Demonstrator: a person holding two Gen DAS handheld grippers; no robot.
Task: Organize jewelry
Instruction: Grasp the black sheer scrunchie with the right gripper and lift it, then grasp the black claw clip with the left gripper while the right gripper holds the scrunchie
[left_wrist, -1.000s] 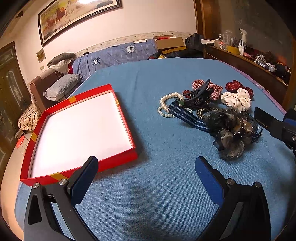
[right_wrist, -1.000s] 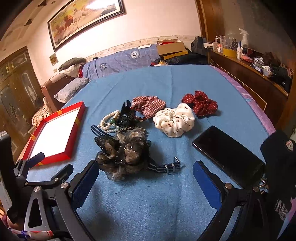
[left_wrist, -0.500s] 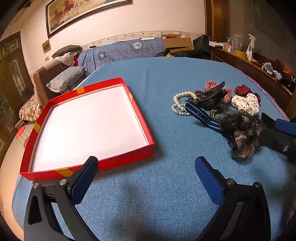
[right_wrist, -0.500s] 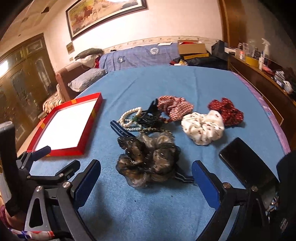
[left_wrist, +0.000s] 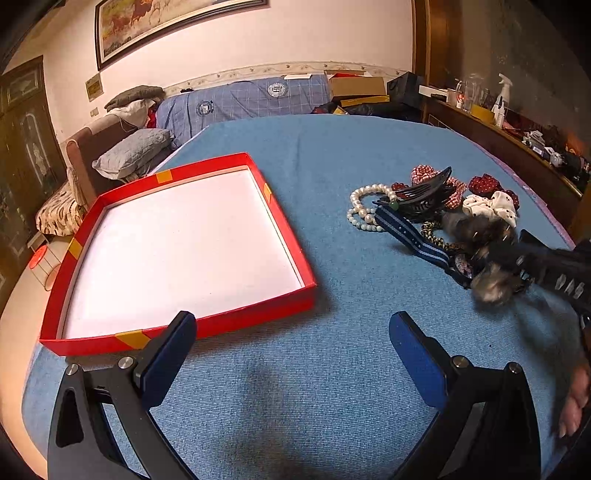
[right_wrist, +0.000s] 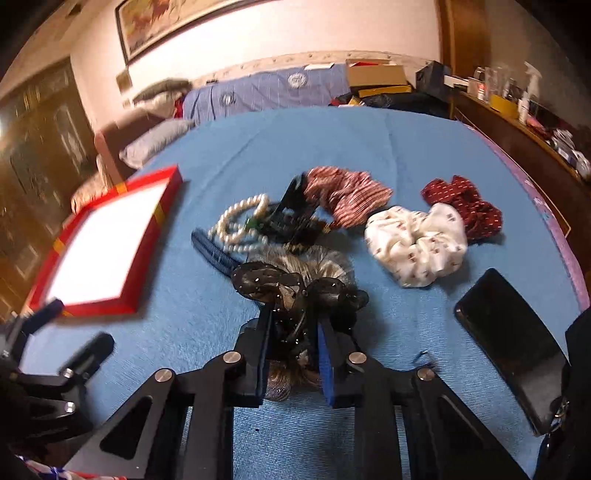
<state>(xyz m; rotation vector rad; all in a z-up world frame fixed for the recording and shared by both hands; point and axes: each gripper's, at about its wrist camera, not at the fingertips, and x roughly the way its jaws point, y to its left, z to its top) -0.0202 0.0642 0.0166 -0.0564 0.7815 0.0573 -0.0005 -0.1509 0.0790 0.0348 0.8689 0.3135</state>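
Since our right gripper (right_wrist: 291, 343) just clamped onto the black mesh scrunchie (right_wrist: 295, 288), we lift slowly toward the red tray (left_wrist: 236, 325), left gripper (left_wrist: 291, 354) open.

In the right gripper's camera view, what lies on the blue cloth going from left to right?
red box → pearl bracelets → black hair claw → white scrunchie → dark phone.

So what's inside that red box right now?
Nothing can be seen in the red box: its white floor shows bare almost all over. Only a near strip is hidden by the front wall and the open left gripper, so I cannot vouch for that.
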